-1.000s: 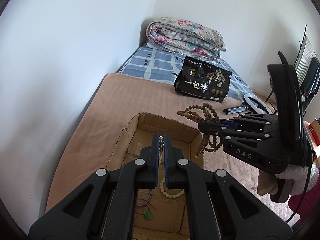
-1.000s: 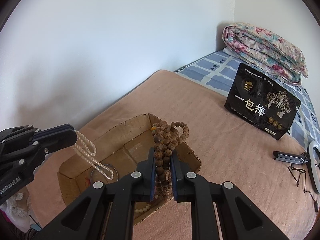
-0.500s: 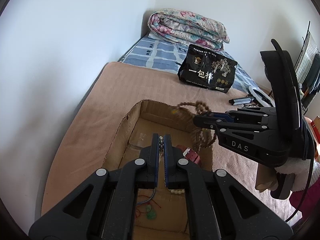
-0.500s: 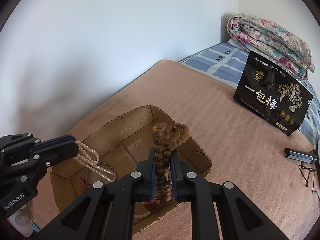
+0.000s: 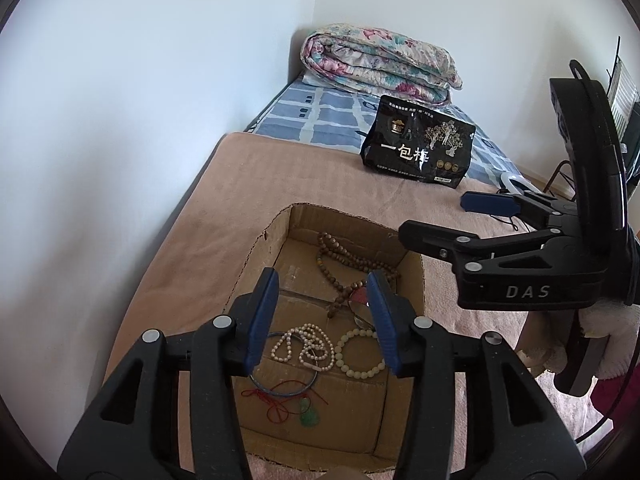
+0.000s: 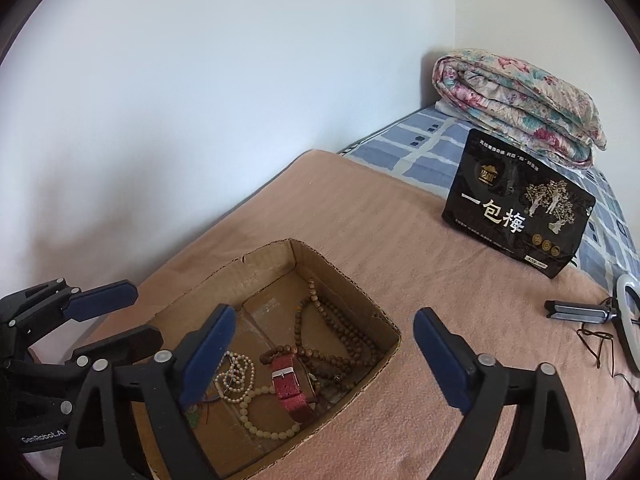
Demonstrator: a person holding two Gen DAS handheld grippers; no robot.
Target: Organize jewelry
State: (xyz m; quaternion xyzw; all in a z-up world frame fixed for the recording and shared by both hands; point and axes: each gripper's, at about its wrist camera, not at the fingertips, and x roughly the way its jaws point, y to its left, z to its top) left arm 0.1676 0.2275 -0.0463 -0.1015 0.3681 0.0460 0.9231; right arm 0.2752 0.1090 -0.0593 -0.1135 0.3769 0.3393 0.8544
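Above the box (image 5: 276,236), both grippers hang with nothing between their blue pads. Jaws of the left gripper (image 5: 322,320) are opening, and through the gap the white pearl strand (image 5: 306,346) lies loose on the cardboard floor. Jaws of the right gripper (image 6: 324,354) are opening too, already spread very wide, with the brown beads (image 6: 340,330) lying free in the far part of the box below them (one loop runs up toward the far corner).

Beside the pearls rests a cream bead bracelet (image 5: 360,354), and under the pearls curves a thin blue bangle (image 5: 280,392). Nearer the camera in the left wrist view a red cord (image 5: 276,402) tangles by a small green pendant (image 5: 310,418). A red watch strap (image 6: 290,386) lies between the cream bracelet and the brown beads, its buckle showing in the right wrist view.

All the jewelry in sight sits inside the box, which stands on a tan blanket (image 6: 400,240) covering the near part of a bed. Farther back lies a black snack bag (image 6: 516,208) at the edge of a blue checked sheet (image 6: 424,148), and behind it a folded floral quilt (image 6: 516,96) against the wall corner. Off to the right on the blanket are a white ring light (image 6: 628,320) and its folded stand (image 6: 580,312), with a thin dark cable trailing beside them.
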